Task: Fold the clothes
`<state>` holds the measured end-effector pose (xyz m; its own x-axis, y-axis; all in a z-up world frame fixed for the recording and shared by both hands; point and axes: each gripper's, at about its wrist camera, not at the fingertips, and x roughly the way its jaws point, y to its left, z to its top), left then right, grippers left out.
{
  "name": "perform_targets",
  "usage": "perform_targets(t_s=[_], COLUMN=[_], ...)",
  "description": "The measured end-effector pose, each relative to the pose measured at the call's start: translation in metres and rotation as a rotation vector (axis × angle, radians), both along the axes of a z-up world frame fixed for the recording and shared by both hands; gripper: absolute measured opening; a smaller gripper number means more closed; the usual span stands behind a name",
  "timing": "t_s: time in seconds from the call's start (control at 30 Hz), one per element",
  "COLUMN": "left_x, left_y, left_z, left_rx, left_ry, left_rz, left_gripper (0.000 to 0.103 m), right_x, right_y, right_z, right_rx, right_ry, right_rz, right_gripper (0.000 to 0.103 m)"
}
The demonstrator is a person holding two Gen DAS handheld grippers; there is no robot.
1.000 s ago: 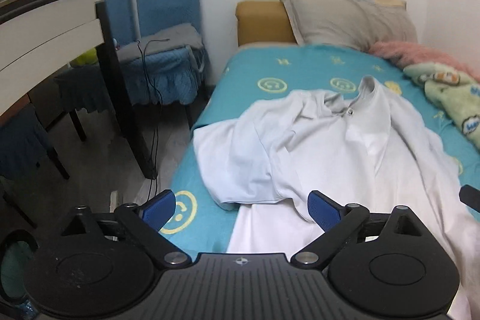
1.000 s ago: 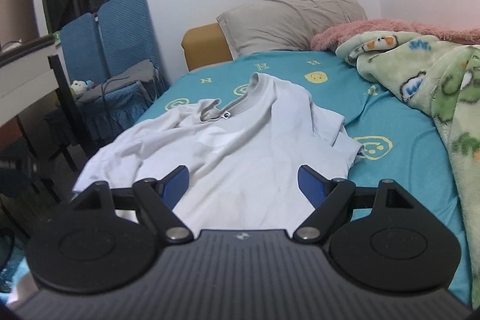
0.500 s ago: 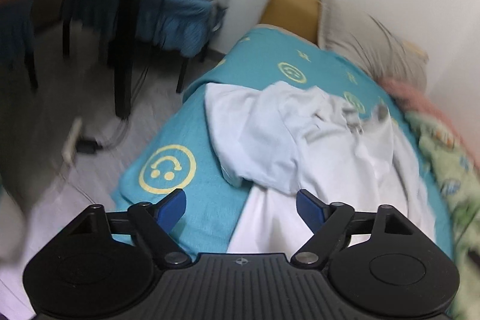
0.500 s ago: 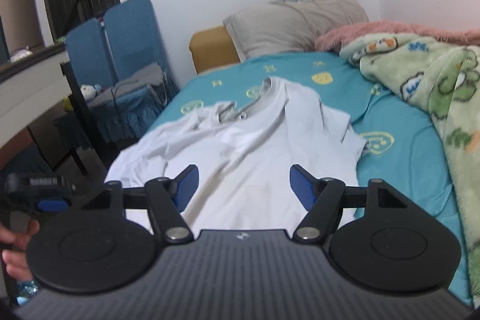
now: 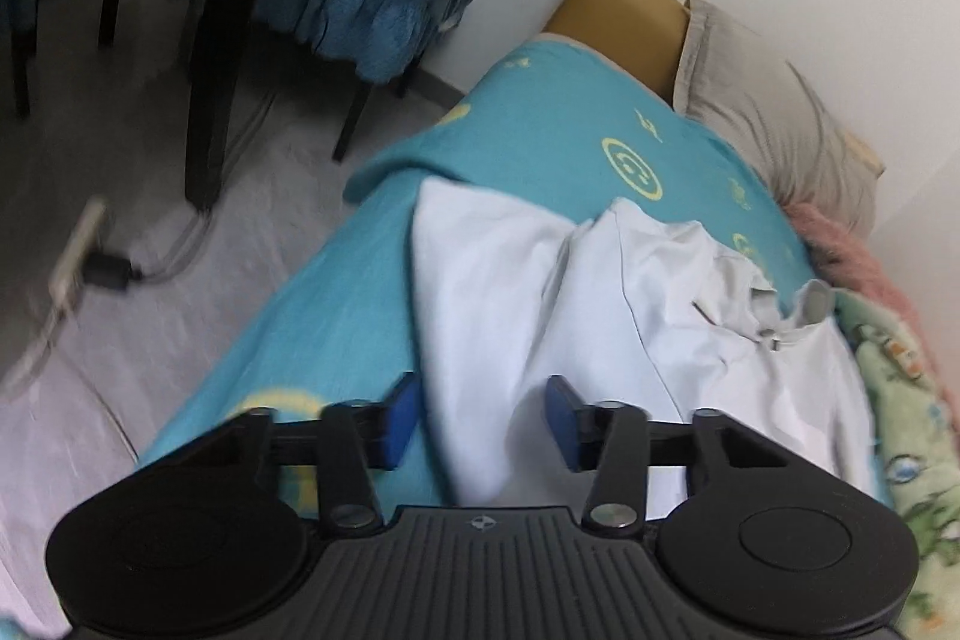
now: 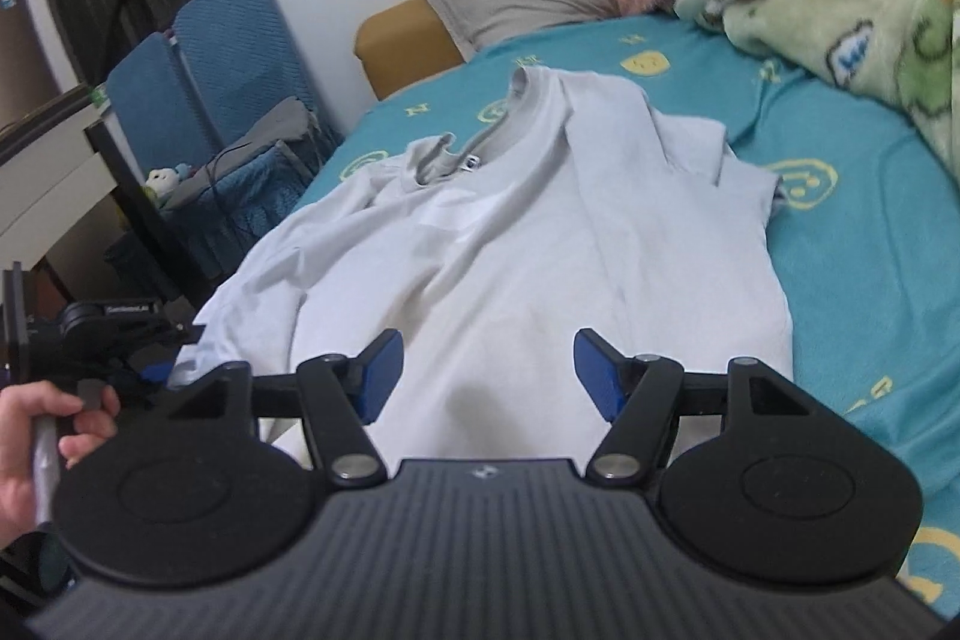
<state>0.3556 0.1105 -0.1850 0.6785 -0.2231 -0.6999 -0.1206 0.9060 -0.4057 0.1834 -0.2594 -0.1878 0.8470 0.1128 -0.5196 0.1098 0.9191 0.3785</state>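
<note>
We see the white shirt (image 6: 528,244) lying on the blue bed (image 6: 852,292), its left sleeve bunched over. Our left gripper (image 5: 483,418) hangs wide open around that sleeve's near edge, holding nothing. Our right gripper (image 6: 486,376) is wide open too, empty, over the near hem.

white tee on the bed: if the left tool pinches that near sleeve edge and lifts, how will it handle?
Likely floppy: the white T-shirt lies in soft wrinkles, so only the pinched part should rise while the rest drags. Probably light, thin cloth. It may slide rather than catch on the teal sheet. The left tool is open around the sleeve edge.
</note>
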Motion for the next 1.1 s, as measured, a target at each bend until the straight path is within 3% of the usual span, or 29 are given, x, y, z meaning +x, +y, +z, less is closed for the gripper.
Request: perform_targets(t_s=[0.07, 0.17, 0.3, 0.4, 0.5, 0.6, 0.63, 0.77, 0.87, 0.97, 1.1], left_x=[0.016, 0.034, 0.065, 0.089, 0.067, 0.045, 0.038, -0.005, -0.073, -0.135, -0.194], left_y=[-0.002, -0.004, -0.010, -0.018, -0.027, -0.037, -0.040, -0.056, -0.079, -0.097, -0.118], left_z=[-0.004, 0.022, 0.062, 0.067, 0.066, 0.066, 0.065, 0.071, 0.091, 0.111, 0.123], left_rx=[-0.005, 0.093, 0.364, 0.589, 0.579, 0.568, 0.564, 0.565, 0.586, 0.514, 0.483], left_ry=[0.004, -0.062, -0.125, -0.115, -0.115, -0.114, -0.114, -0.124, -0.165, -0.191, -0.230], left_rz=[-0.005, -0.005, 0.035, 0.111, 0.073, 0.036, 0.024, -0.036, -0.069, -0.071, -0.134], left_gripper=[0.003, 0.003, 0.003, 0.003, 0.005, 0.029, 0.041, 0.059, 0.066, 0.074, 0.075], right_x=[0.003, 0.006, 0.010, 0.014, 0.016, 0.015, 0.015, 0.013, 0.012, 0.008, -0.002], right_y=[-0.003, -0.003, -0.001, 0.000, 0.003, 0.004, 0.004, 0.006, 0.007, 0.009, 0.012], right_z=[-0.006, -0.013, -0.015, -0.017, -0.018, -0.017, -0.015, -0.010, -0.007, -0.002, 0.004], right_rx=[0.023, 0.035, 0.017, -0.005, -0.036, -0.051, -0.052, -0.060, -0.065, -0.069, -0.063], right_ry=[0.022, 0.034, 0.028, 0.021, 0.015, 0.007, 0.003, -0.013, -0.024, -0.039, -0.048], right_rz=[-0.020, -0.028, -0.027, -0.026, -0.024, -0.023, -0.019, 0.000, 0.015, 0.035, 0.064], right_gripper=[0.066, 0.065, 0.065, 0.064, 0.064, 0.064, 0.064, 0.064, 0.064, 0.064, 0.064])
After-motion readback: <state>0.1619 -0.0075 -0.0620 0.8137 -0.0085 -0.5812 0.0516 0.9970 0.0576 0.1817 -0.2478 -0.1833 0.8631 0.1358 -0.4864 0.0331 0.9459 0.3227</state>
